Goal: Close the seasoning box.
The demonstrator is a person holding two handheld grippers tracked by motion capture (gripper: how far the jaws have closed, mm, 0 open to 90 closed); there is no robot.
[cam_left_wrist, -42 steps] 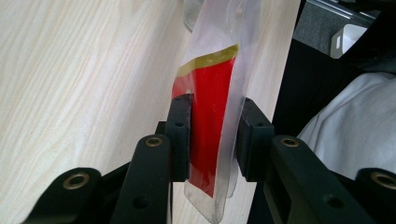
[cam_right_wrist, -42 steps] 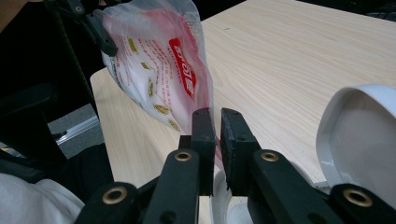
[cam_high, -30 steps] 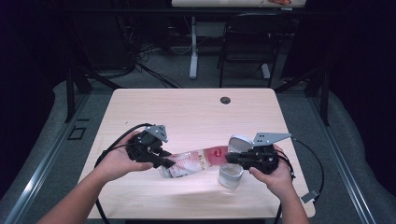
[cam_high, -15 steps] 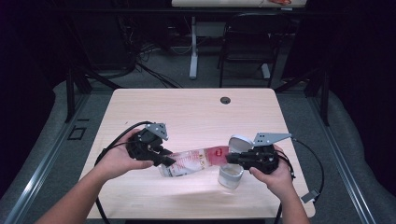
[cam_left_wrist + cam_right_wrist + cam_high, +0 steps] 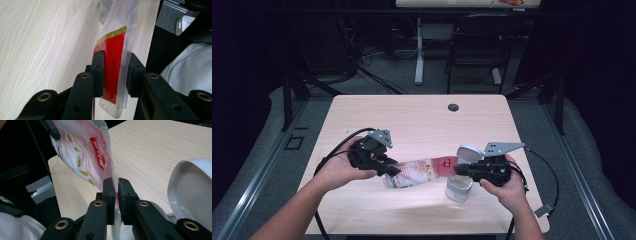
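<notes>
Together the left gripper (image 5: pixel 388 169) and right gripper (image 5: pixel 462 170) stretch a clear red-printed pouch (image 5: pixel 422 171) above the near half of the table (image 5: pixel 412 120); each pair of jaws is clamped on one end; below the right end stands a small jar (image 5: pixel 459 189) (white lid (image 5: pixel 468 152) tipped open).

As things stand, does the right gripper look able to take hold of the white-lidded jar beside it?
Probably not yet: the right gripper is shut on one end of the pouch, so its fingers are occupied, though the jar sits just below it.
</notes>
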